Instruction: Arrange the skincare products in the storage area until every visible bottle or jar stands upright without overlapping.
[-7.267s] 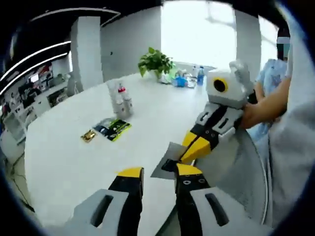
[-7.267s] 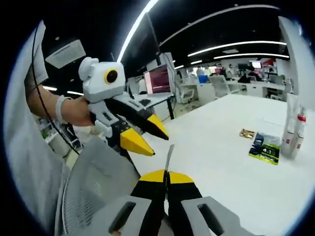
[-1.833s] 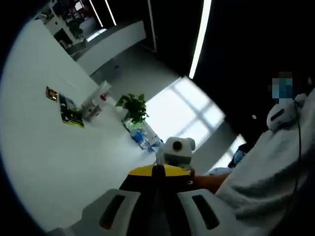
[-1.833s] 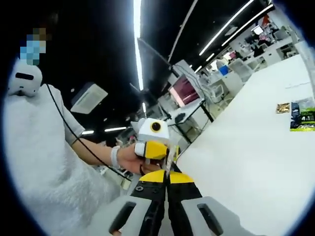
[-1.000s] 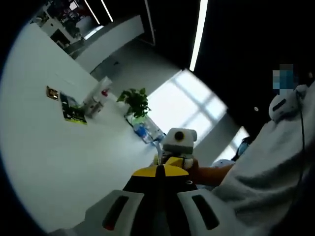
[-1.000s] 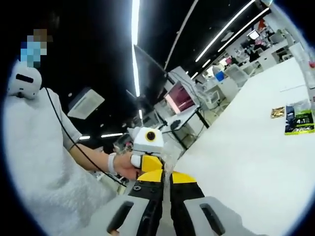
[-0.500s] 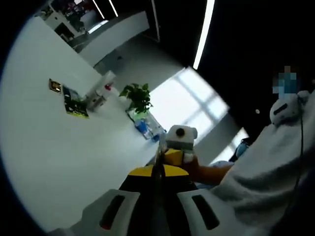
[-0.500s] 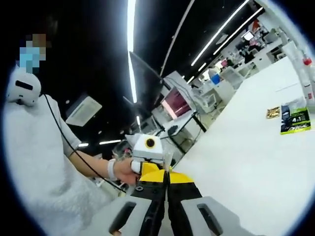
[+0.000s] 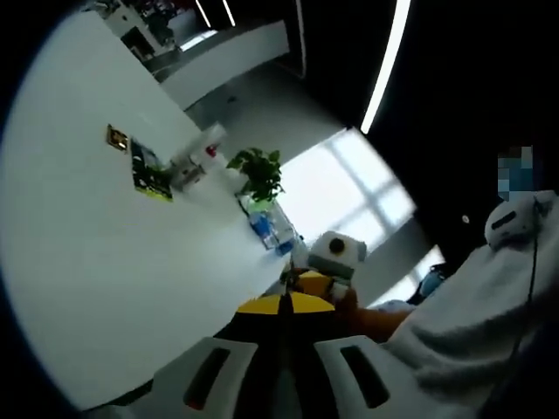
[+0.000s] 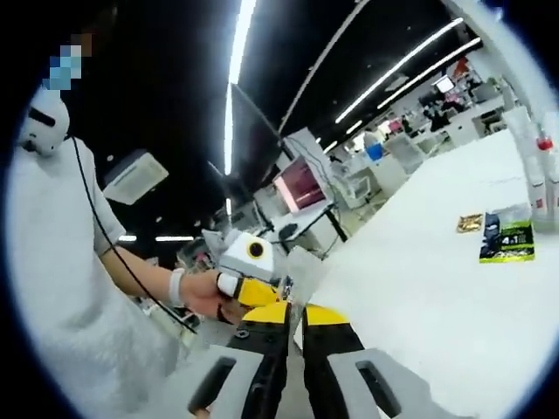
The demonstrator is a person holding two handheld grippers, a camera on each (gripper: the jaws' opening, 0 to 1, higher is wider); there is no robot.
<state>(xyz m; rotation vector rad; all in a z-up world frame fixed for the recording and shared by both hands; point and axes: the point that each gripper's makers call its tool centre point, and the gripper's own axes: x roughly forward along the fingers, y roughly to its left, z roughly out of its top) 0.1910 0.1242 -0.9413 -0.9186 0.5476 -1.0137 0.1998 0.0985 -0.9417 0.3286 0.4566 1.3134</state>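
Note:
Far off on the white table, several skincare bottles stand in a close group; they also show at the right edge as bottles. My left gripper is shut on a thin grey sheet seen edge-on. My right gripper hovers just beyond that sheet, held by a hand. In the right gripper view, my right gripper has a narrow gap between its jaws. The sheet rises just above them, and the left gripper meets it from the left. Both grippers are far from the bottles.
A green packet and a small gold packet lie flat beside the bottles, also seen as the green packet and gold packet. A potted plant and blue water bottles stand farther back. A person in white sits close behind the grippers.
Both views have tilted a little. The right gripper's jaws have parted slightly around the sheet, whose face now shows. The left gripper stays shut on it.

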